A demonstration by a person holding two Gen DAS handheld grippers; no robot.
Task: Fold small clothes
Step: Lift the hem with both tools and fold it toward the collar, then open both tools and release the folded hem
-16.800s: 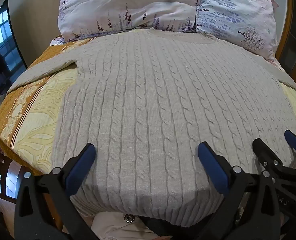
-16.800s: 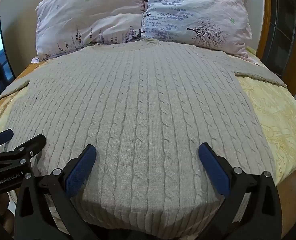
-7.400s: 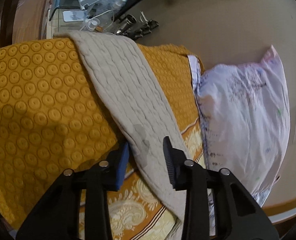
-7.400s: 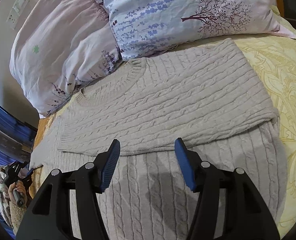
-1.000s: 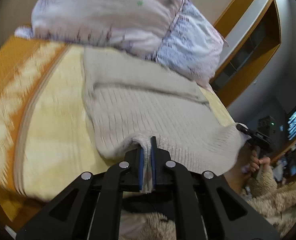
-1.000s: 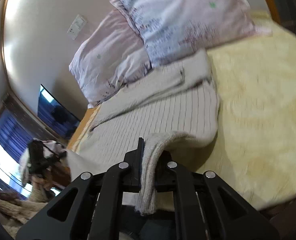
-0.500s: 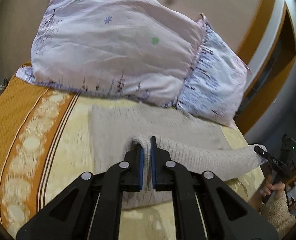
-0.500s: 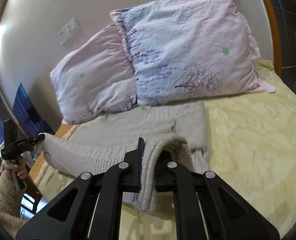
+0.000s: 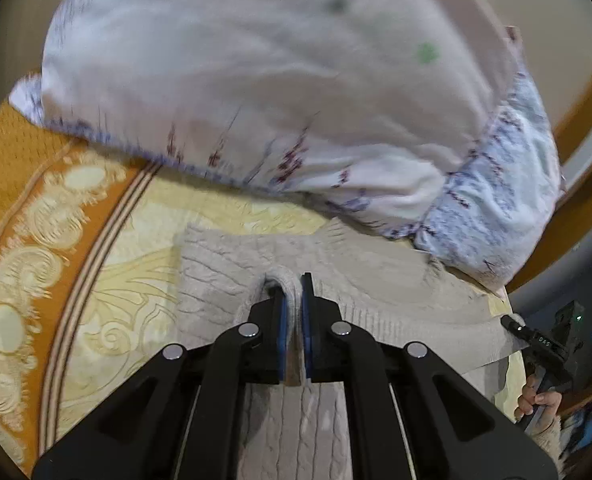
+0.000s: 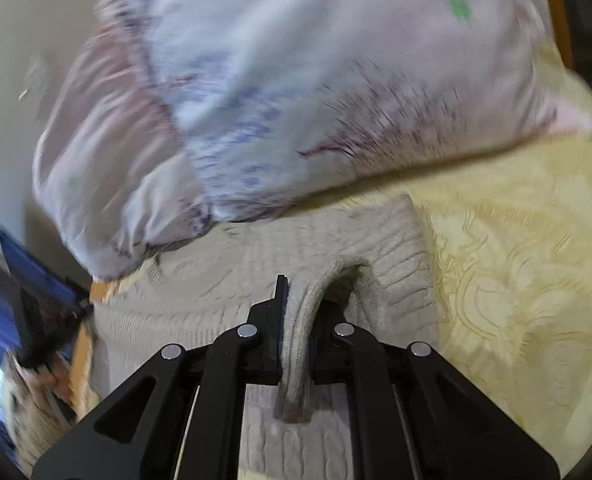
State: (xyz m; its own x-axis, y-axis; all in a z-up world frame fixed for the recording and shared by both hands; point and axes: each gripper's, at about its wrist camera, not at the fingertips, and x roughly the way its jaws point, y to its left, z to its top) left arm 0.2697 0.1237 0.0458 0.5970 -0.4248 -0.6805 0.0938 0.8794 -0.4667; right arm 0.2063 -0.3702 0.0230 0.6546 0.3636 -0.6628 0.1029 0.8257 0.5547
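Left wrist view: your left gripper (image 9: 294,312) is closed tight on a pinched fold of the sweater's (image 9: 224,276) hem, which you carry over the garment's body on the bedspread (image 9: 108,280), presumably to lay hem on shoulders. The pillow (image 9: 256,92) lies just beyond the collar edge, so forward room is short; open bedspread lies to the left. Your right gripper (image 9: 535,338) shows at the far right, holding the same hem. Right wrist view: your right gripper (image 10: 296,312) is likewise clamped on a hem fold of the sweater (image 10: 355,240), the slack draping between its fingers. The second pillow (image 10: 335,80) crowds the far edge; bare bedspread (image 10: 515,260) remains open rightward
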